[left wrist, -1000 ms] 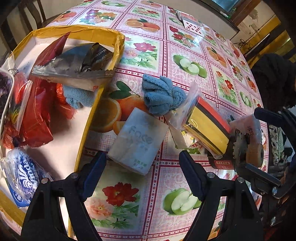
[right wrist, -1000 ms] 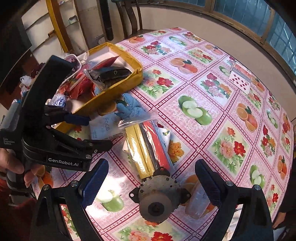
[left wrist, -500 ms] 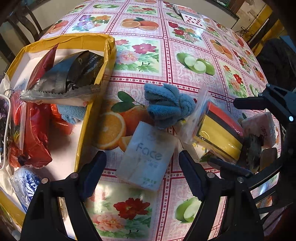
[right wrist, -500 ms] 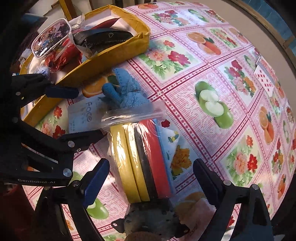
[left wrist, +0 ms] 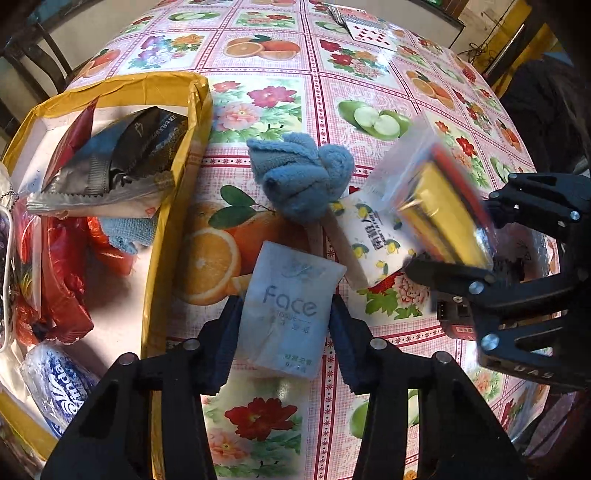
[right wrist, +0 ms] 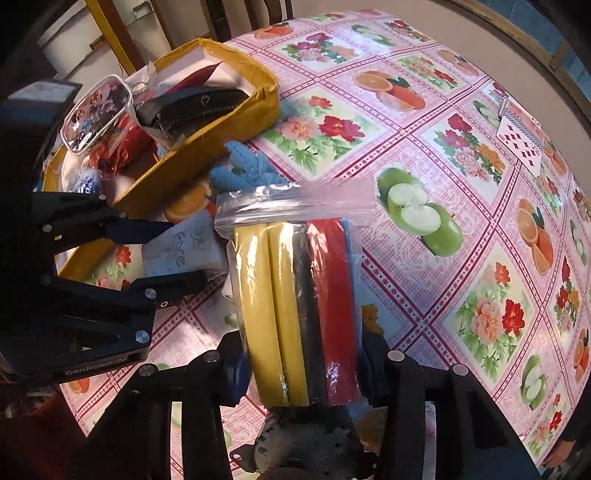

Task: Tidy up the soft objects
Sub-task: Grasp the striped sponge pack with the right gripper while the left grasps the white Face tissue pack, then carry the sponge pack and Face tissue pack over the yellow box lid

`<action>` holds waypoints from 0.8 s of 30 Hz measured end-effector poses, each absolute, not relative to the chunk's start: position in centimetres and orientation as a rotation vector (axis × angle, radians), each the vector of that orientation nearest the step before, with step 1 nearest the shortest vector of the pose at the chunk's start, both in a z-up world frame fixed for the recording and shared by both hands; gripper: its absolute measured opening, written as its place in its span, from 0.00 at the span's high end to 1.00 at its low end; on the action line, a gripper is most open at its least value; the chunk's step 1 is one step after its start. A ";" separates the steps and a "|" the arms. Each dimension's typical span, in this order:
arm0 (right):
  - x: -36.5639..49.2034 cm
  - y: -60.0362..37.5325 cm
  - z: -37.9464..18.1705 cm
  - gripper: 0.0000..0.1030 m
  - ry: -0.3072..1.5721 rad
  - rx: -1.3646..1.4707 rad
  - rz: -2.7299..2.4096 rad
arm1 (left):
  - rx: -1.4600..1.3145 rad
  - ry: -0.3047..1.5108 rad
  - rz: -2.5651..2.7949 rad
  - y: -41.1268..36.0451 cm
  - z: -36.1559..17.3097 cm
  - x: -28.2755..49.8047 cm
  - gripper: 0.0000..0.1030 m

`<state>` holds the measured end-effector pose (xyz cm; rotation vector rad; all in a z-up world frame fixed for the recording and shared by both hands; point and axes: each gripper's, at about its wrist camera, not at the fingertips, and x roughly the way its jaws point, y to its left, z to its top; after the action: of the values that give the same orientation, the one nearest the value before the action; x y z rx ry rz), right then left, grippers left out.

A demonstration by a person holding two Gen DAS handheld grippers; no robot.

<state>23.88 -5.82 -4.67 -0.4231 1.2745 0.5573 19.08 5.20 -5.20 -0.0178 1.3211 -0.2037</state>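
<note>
A pale "Face" tissue pack (left wrist: 288, 314) lies on the flowered tablecloth, and my left gripper (left wrist: 286, 328) is shut on its two long sides. In the right wrist view a clear bag of yellow, black and red sponges (right wrist: 299, 295) is pinched on both sides by my right gripper (right wrist: 304, 369). The left wrist view shows that bag (left wrist: 439, 206) blurred and tilted up off the table. A rolled blue cloth (left wrist: 303, 177) rests just beyond the tissue pack. Right of the cloth is a lemon-print tissue pack (left wrist: 373, 236).
A yellow box (left wrist: 173, 206) on the left holds snack bags, red wrappers and a blue cloth. Playing cards (left wrist: 369, 33) lie at the table's far side. A rusty metal part (right wrist: 306, 443) sits under the right gripper. Chairs stand behind the table.
My left gripper moved forward and shut on the Face tissue pack. My right gripper shut on the sponge bag and lifted it, uncovering the lemon-print pack.
</note>
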 end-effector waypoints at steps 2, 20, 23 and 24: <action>23.7 -6.2 -4.2 0.54 1.261 -0.404 0.549 | -0.005 1.302 -0.199 5.4 -4.9 18.7 0.59; 20.9 1.1 -0.7 0.54 1.136 -0.235 0.613 | -0.056 1.081 -0.065 13.4 1.2 13.1 0.59; 21.2 3.0 -0.7 0.54 1.123 -0.212 0.629 | -0.068 1.063 -0.048 15.1 1.6 12.2 0.59; 21.3 3.6 -0.8 0.53 1.120 -0.204 0.627 | -0.076 1.061 -0.044 15.7 1.7 12.0 0.59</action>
<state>21.32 3.63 -0.76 -0.2035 1.1204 0.6271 11.96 15.69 1.67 -0.0761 1.0612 -0.0445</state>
